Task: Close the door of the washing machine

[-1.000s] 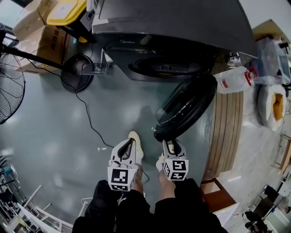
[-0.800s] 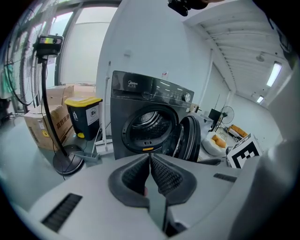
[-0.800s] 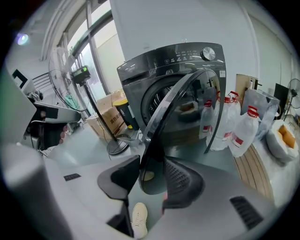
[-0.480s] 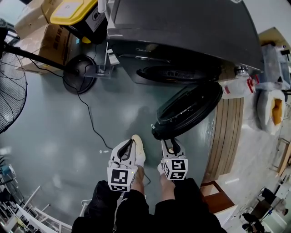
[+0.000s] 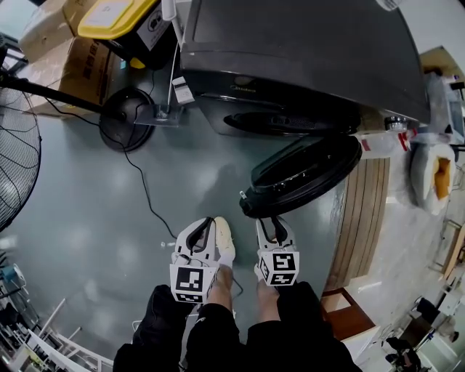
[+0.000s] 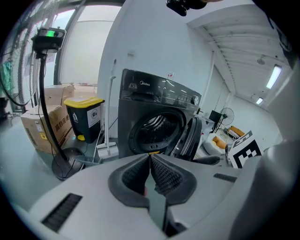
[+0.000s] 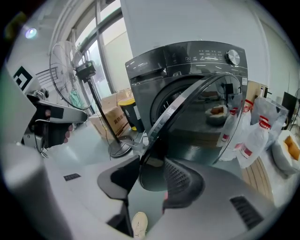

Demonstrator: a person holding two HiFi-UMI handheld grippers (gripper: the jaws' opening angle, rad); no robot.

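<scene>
The dark grey washing machine (image 5: 290,51) stands at the top of the head view with its round door (image 5: 301,176) swung open toward me. My right gripper (image 5: 275,220) is open, its fingertips at the door's near edge. In the right gripper view the door's rim (image 7: 171,112) runs down between the parted jaws of the right gripper (image 7: 152,164); I cannot tell whether a pad touches it. My left gripper (image 5: 211,222) is shut with nothing in it, out over the floor left of the door. The left gripper (image 6: 150,157) faces the open drum (image 6: 154,131).
A fan's round base (image 5: 123,116) and its cable lie on the floor at left. A yellow-lidded bin (image 5: 120,18) and cardboard boxes (image 5: 80,65) stand behind it. A wooden strip (image 5: 363,211) and white bags (image 5: 436,167) lie to the right. My shoe (image 5: 224,240) is below the grippers.
Both grippers have moved closer to the machine, and the right one's tips have reached the door's near edge. Neither pair of jaws has visibly changed.
</scene>
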